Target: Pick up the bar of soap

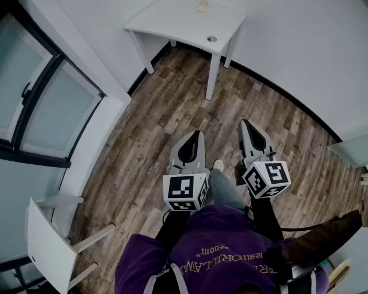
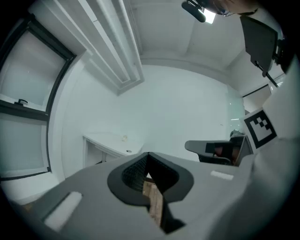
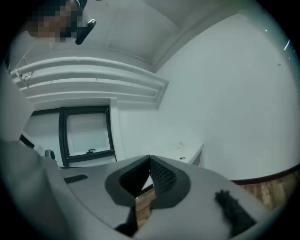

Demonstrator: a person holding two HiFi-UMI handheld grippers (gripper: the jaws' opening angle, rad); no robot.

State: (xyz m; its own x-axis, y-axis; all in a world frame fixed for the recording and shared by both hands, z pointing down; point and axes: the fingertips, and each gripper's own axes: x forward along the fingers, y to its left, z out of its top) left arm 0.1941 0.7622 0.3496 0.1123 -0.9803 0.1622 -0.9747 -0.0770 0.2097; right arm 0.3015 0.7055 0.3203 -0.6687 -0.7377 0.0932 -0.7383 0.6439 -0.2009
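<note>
The bar of soap (image 1: 202, 6) is a small pale lump at the far edge of a white table (image 1: 172, 26), well ahead of me across the wood floor. It also shows tiny in the left gripper view (image 2: 124, 138) and the right gripper view (image 3: 180, 145). My left gripper (image 1: 198, 133) and right gripper (image 1: 245, 122) are held side by side in front of my body, roughly level and aimed toward the table. Both stand far short of it. Each pair of jaws meets at the tips with nothing between them, left gripper (image 2: 148, 153) and right gripper (image 3: 150, 157).
A dark round fitting (image 1: 212, 39) sits on the table near its front corner. Windows (image 1: 34, 109) line the wall on the left. A white chair (image 1: 43, 241) stands at lower left. Another pale table edge (image 1: 351, 150) juts in at the right.
</note>
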